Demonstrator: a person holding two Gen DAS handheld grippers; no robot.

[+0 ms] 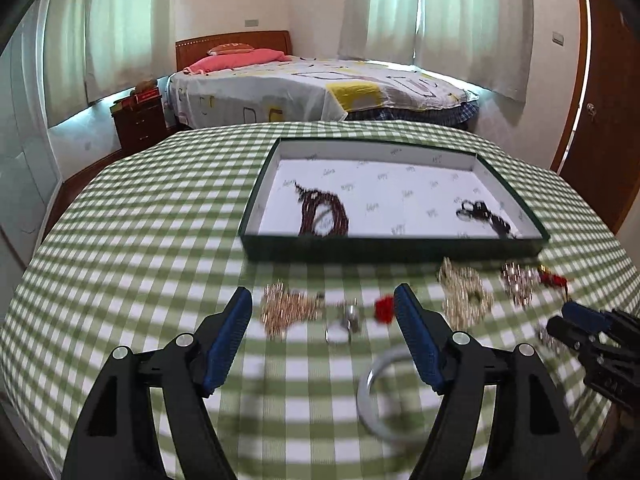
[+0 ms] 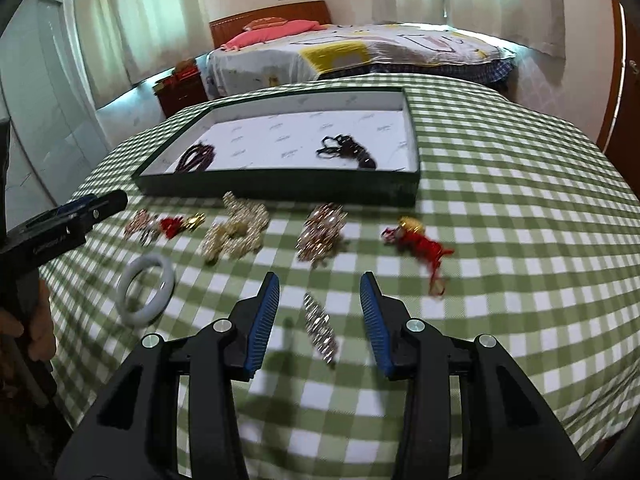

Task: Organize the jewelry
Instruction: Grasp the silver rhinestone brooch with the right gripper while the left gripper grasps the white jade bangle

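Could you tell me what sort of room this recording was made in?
Most likely a home bedroom: a made bed with a pink pillow stands behind the checked table, with curtains over the windows and a small wooden nightstand beside the bed.

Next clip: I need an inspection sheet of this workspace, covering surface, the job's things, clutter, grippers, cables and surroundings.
Surface: green checked tablecloth, no bare table seen.
Job's things: shallow green box holds dark red beads and a dark necklace; loose in front of it are a pale bangle, pearl pile, gold chain pile, red tassel charm and rhinestone clip.
Clutter: nothing seen.
Grippers: left gripper open, empty; right gripper open, jaws astride the clip.
Cables: nothing seen.
Surroundings: bed, curtains, nightstand, door.
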